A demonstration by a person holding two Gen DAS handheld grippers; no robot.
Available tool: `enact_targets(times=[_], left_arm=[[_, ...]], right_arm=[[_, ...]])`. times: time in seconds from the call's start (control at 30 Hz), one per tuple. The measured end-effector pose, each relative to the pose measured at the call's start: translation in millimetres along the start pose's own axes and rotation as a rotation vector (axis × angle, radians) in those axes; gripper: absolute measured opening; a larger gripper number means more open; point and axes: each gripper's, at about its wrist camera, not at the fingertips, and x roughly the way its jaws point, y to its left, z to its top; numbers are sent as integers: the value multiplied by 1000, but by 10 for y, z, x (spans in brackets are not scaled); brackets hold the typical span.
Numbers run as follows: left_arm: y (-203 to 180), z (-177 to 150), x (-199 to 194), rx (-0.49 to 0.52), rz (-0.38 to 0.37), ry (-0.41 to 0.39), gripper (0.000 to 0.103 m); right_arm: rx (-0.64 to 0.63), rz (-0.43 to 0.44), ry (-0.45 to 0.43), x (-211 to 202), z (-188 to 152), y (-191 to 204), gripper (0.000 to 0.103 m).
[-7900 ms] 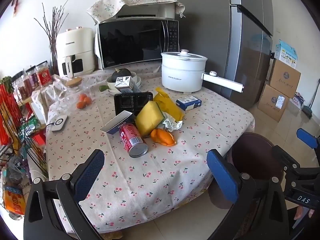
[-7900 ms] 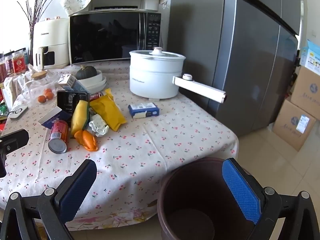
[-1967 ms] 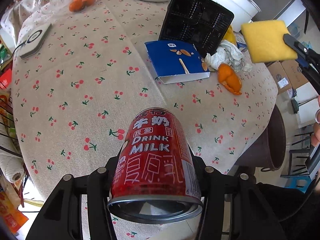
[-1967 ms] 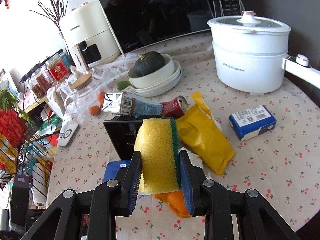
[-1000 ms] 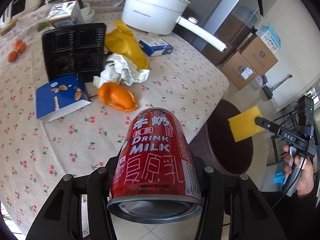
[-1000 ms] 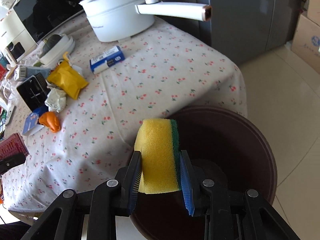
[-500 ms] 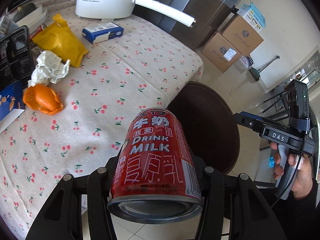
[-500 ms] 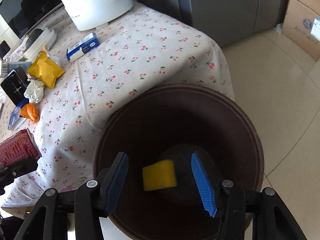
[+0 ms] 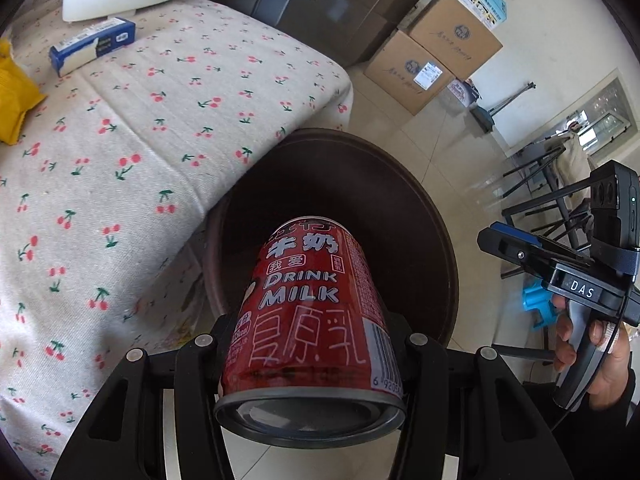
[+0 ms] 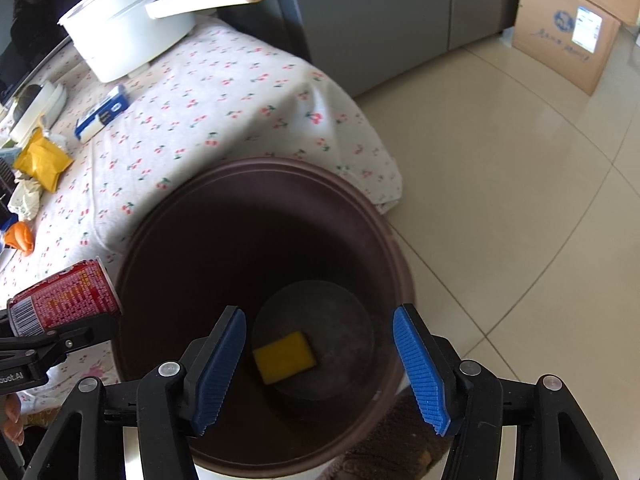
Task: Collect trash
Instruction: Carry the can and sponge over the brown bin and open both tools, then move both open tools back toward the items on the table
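On the left, the surface point(image 9: 120, 128) with its cherry cloth carried the remaining litter: a yellow packet point(image 10: 42, 159), crumpled paper point(image 10: 25, 197) and orange peel point(image 10: 19, 236). The left tool point(image 9: 312, 344) was clamped on the red milk can point(image 9: 308, 304), tilted over the near rim of the brown bin point(image 10: 264, 184). To drop it well, the can probably needed carrying further over the bin's middle before release, so it would not clip the rim. Right of it, the right tool point(image 10: 320, 356) was opening, nothing between its pads, above the yellow sponge point(image 10: 285, 356) lying on the bin's floor.
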Motion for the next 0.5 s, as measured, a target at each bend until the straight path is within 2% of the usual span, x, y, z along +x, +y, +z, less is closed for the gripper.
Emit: enact_targets(times=[0.17,0.23,0.33,0.5], left_arm=[[-31,68,148,-1,-35,8,56],[-28,85,144,-11,-48,-3,71],[-27,114,43,-14,-49,-33,83],[25,109,-170,-13,0,-57,91]], right_arm=[[17,1,-10,-31,36,-86,67],[13,6,-13,-37,59,-68,67],[5,16,-19,-46,88,-7,68],[-5,20,-23,-51,110,82,70]])
